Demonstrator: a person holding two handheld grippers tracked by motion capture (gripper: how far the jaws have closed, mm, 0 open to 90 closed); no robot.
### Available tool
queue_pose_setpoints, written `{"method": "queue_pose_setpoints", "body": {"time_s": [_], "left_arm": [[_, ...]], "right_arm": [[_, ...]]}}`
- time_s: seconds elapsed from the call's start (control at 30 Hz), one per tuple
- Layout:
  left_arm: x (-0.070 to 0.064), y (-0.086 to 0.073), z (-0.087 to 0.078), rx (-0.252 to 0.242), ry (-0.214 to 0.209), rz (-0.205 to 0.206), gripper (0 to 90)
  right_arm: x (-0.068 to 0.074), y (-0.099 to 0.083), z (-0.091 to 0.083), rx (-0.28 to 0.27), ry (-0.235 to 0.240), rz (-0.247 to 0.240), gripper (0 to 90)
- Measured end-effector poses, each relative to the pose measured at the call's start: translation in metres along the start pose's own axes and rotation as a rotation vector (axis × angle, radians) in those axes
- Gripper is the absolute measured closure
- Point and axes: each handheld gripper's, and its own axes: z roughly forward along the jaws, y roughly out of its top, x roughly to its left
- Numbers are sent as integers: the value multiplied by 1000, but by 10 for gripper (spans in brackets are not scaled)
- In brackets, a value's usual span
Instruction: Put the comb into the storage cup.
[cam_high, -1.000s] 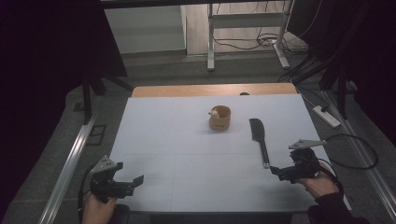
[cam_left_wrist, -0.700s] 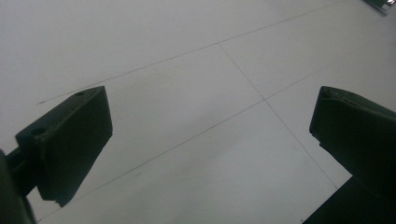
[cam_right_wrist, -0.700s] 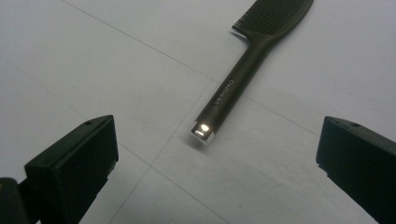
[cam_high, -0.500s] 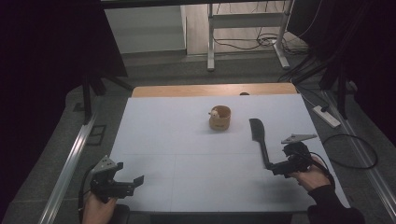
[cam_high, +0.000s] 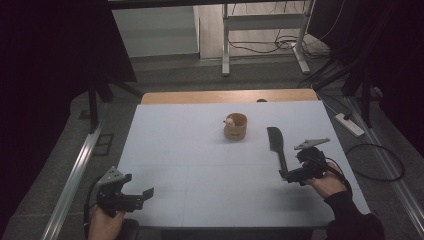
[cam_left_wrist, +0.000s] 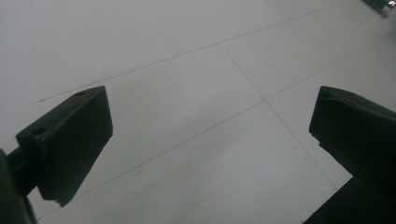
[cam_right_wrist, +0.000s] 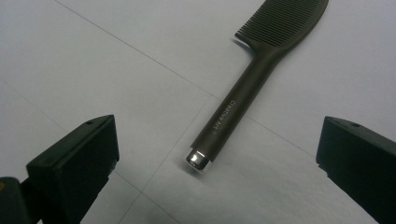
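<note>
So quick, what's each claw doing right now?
Left gripper: open, holding nothing.
Right gripper: open, jaws either side of the comb handle, not gripping.

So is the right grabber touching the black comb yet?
Apart. In the right gripper view, the right gripper has its jaws wide open, with bare table between them and the comb handle.

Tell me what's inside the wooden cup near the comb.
A small pale object pokes above the wooden cup rim at its left side; too small to identify. The cup's wall hides whatever lies deeper inside.
</note>
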Motion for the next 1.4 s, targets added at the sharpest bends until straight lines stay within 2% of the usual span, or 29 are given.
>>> {"method": "queue_pose_setpoints", "body": {"time_s": [0.2, 0.5, 1.07, 1.13, 1.23, 1.4], "left_arm": [[0, 0, 0, 1, -2, 3, 1], [0, 0, 0, -2, -5, 2, 1], [0, 0, 0, 0, -6, 4, 2], [0, 0, 0, 0, -6, 5, 2], [0, 0, 0, 0, -6, 5, 3], [0, 0, 0, 0, -6, 5, 4]], "right_arm": [[0, 6, 5, 29, -1, 14, 0], [-3, 15, 11, 44, -3, 27, 0], [0, 32, 27, 87, -28, -14, 0], [1, 34, 29, 90, -32, -19, 19], [1, 36, 32, 88, -39, -26, 94], [-1, 39, 31, 78, -6, -33, 382]]}}
